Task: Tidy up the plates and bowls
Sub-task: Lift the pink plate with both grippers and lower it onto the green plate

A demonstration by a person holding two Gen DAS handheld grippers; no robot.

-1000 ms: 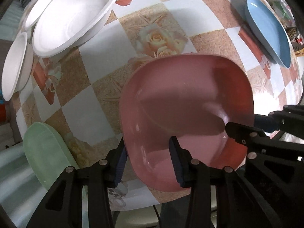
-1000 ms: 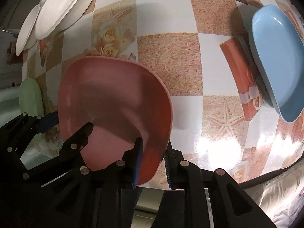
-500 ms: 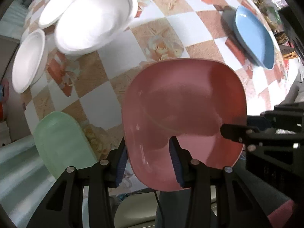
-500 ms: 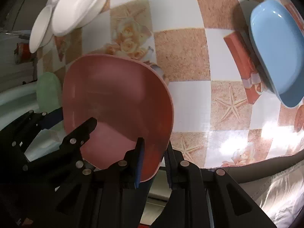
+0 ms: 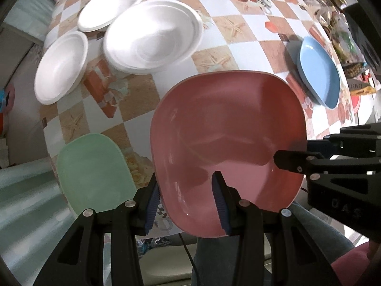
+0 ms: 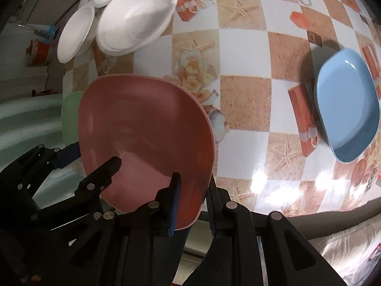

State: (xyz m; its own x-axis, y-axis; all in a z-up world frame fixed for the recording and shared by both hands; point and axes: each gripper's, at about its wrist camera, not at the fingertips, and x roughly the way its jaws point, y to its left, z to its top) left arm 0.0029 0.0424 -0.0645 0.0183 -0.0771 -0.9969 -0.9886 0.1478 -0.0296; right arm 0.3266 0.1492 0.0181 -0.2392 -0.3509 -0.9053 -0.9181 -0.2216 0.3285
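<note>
Both grippers, left [image 5: 187, 199] and right [image 6: 191, 196], jaws clamped on pink plate's [image 5: 228, 138] near rim; uneven pull could tilt it, slipping free above tabletop [image 6: 247, 47].

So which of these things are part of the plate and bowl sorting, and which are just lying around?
Job: pink plate, held by left gripper and right gripper; green plate; blue plate; white bowls.
Lying about: jars and packets at the table's far edge; red tub.

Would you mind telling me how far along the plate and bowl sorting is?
Done: white bowls sit grouped at the table's far corner. In hand: the pink plate is gripped by both the left claw and the right claw. Left: the green plate and blue plate lie apart, unstacked.
</note>
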